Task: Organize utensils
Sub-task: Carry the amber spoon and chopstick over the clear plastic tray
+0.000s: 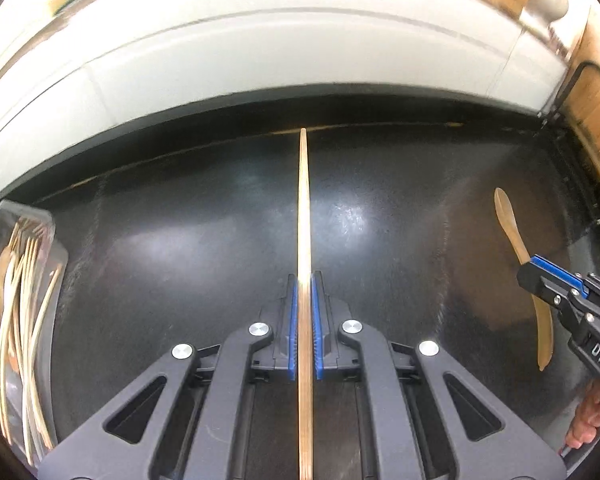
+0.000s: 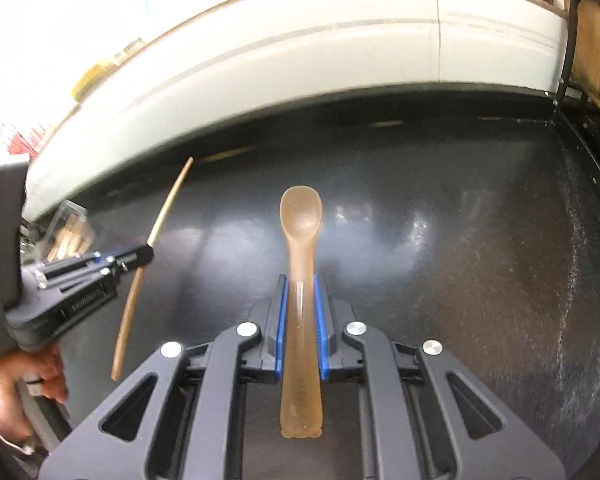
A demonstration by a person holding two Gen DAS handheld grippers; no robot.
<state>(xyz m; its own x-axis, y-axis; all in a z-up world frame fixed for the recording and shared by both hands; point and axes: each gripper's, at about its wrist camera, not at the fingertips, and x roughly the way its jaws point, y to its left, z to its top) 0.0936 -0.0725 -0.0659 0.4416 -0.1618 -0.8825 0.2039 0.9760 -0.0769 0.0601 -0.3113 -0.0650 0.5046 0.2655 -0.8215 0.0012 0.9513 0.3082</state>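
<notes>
My left gripper (image 1: 305, 276) is shut on a thin wooden utensil (image 1: 304, 200), seen edge-on and pointing straight ahead above the black table (image 1: 204, 220). The right wrist view shows that gripper (image 2: 148, 254) at the left, with the thin utensil (image 2: 172, 196) as a slim curved strip held near its middle. My right gripper (image 2: 301, 278) is shut on the handle of a brown spoon (image 2: 301, 208), bowl forward and facing up. In the left wrist view the right gripper (image 1: 536, 270) holds the spoon (image 1: 504, 212) at the right edge.
A clear container (image 1: 56, 236) with several wooden utensils lies at the table's left edge, also glimpsed as the clear container (image 2: 70, 224) behind the left gripper. A white wall panel (image 1: 300, 60) runs along the back. A black metal frame (image 1: 560, 92) stands at the right. A hand (image 2: 40, 376) grips the left tool.
</notes>
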